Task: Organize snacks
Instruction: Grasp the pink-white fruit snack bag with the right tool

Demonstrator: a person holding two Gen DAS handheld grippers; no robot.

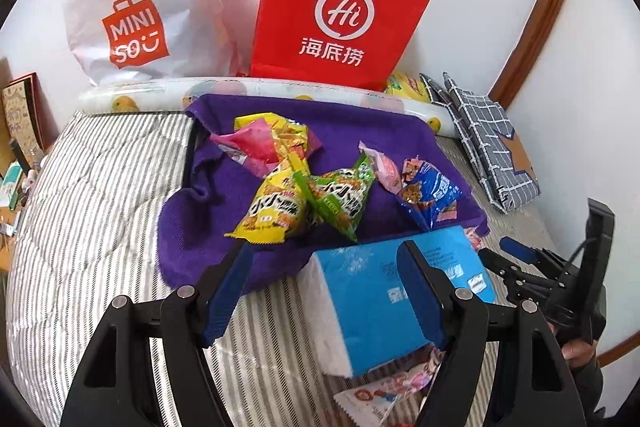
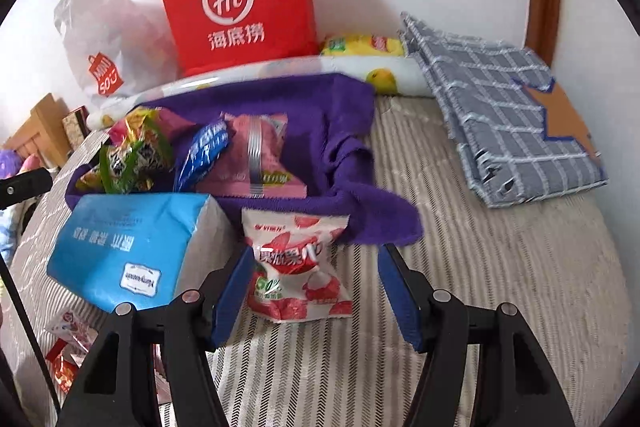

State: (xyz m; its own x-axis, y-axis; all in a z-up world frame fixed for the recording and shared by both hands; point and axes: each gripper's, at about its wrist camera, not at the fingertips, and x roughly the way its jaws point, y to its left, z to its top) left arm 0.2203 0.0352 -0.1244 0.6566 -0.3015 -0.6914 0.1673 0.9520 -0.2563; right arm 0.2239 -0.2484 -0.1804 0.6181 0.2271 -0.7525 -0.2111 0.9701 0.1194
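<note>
1. On the striped bed cover (image 2: 500, 267), a purple towel (image 1: 224, 195) is spread, with snack packets (image 1: 280, 195) heaped on it.
2. Against the wall, a red paper bag (image 1: 340, 7) is stood.
3. A blue tissue pack (image 1: 384, 291) is seen beside the towel.
4. A pink-and-white snack packet (image 2: 296, 267) is framed, unpressed, by the released right gripper (image 2: 316, 267).
5. Nothing is clasped by the released left gripper (image 1: 324, 263).

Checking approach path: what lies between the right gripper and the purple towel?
The red-and-white snack packet, lying between the right gripper's open fingers, touching the purple towel; right wrist view.

both tongs (image 1: 326, 259) (image 2: 316, 263) have black arms, silver rivets and blue pads (image 1: 226, 291).
</note>
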